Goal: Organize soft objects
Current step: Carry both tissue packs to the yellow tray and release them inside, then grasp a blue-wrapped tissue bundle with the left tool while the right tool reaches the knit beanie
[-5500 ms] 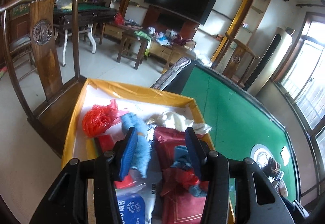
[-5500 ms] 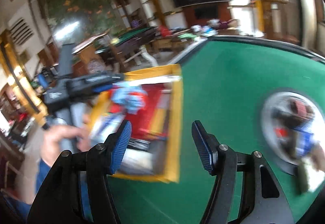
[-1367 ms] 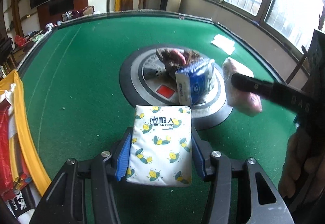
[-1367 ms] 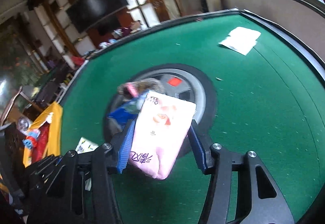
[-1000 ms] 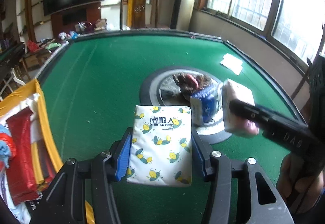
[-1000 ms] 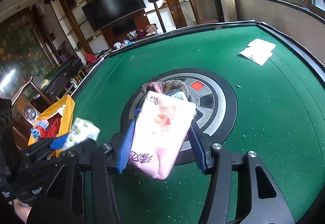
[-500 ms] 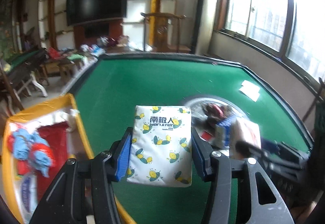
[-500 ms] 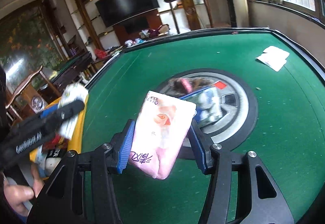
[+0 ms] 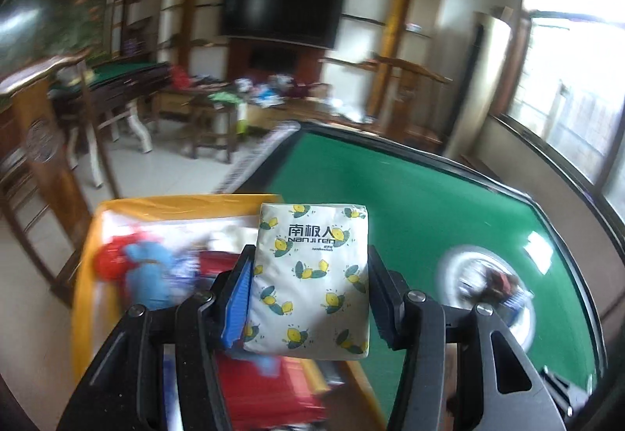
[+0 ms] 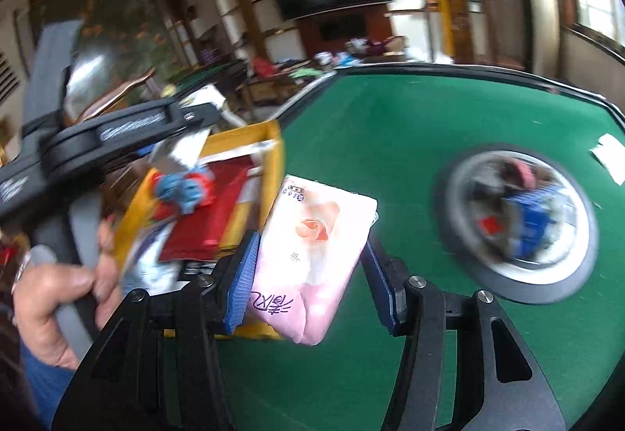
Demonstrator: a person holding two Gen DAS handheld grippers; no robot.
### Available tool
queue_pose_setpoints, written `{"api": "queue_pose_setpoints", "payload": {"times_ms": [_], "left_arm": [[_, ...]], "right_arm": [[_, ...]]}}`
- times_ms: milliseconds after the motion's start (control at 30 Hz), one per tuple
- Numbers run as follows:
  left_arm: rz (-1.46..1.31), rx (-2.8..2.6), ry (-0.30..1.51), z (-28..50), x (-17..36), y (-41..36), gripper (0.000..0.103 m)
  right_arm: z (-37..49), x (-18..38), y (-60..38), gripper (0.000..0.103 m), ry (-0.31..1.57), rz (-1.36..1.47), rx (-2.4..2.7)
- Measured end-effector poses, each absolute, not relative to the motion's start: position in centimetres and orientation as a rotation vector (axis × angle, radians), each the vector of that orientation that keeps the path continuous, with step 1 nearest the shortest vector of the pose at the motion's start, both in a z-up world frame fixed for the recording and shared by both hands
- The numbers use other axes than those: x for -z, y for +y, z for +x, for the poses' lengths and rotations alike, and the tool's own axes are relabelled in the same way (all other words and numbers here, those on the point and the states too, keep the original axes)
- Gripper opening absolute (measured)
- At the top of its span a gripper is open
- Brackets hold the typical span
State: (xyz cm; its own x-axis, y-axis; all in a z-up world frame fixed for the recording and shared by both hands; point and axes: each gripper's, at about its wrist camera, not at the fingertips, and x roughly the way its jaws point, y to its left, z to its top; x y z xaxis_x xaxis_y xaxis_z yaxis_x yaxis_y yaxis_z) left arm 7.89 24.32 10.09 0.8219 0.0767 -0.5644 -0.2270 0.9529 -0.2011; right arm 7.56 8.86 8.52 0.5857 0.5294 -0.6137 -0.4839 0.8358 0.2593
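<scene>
My left gripper (image 9: 308, 294) is shut on a white tissue pack with yellow lemons (image 9: 308, 274), held over the near right part of the yellow box (image 9: 84, 274). The box holds red bags (image 9: 269, 392), a blue plush (image 9: 146, 274) and white cloth. My right gripper (image 10: 308, 274) is shut on a pink tissue pack with a rose print (image 10: 312, 259), tilted above the green felt just right of the yellow box (image 10: 273, 157). In the right wrist view the left gripper's black body (image 10: 117, 134) reaches over the box, held by a hand (image 10: 50, 298).
The round centre plate (image 10: 519, 224) of the green table (image 10: 390, 142) carries a blue pack and other soft items, blurred. A white paper (image 10: 609, 157) lies near the table's right rim. A wooden chair (image 9: 43, 142) stands left of the box, with furniture and a television behind.
Both grippers have swung left from the centre plate toward the yellow box, each still holding its pack. The box now fills the lower left of both views.
</scene>
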Motion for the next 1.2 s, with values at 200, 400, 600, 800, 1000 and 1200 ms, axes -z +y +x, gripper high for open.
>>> {"api": "queue_pose_setpoints", "payload": {"times_ms": [200, 400, 600, 800, 1000, 1200], "left_arm": [[-0.304, -0.345, 0.66, 8.6, -8.1, 30.0, 0.053], [-0.344, -0.419, 0.748, 10.0, -5.5, 32.5, 0.053], [-0.304, -0.435, 0.75, 10.0, -5.8, 32.1, 0.054], [-0.318, -0.461, 0.747, 9.5, -5.7, 32.7, 0.054], [-0.296, -0.464, 0.743, 9.6, -5.9, 32.3, 0.056], [-0.286, -0.459, 0.717, 9.3, -6.6, 31.9, 0.065]], "right_arm": [[6.7, -8.7, 14.9, 0.053, 0.747, -0.007, -0.708], [5.5, -6.8, 19.4, 0.053, 0.787, -0.06, -0.781], [5.0, -5.6, 20.7, 0.057, 0.766, -0.117, -0.789], [4.6, -6.5, 19.4, 0.059, 0.735, -0.125, -0.8], [4.7, -7.5, 18.0, 0.059, 0.718, -0.085, -0.801], [5.4, -8.2, 12.5, 0.059, 0.73, 0.026, -0.767]]}}
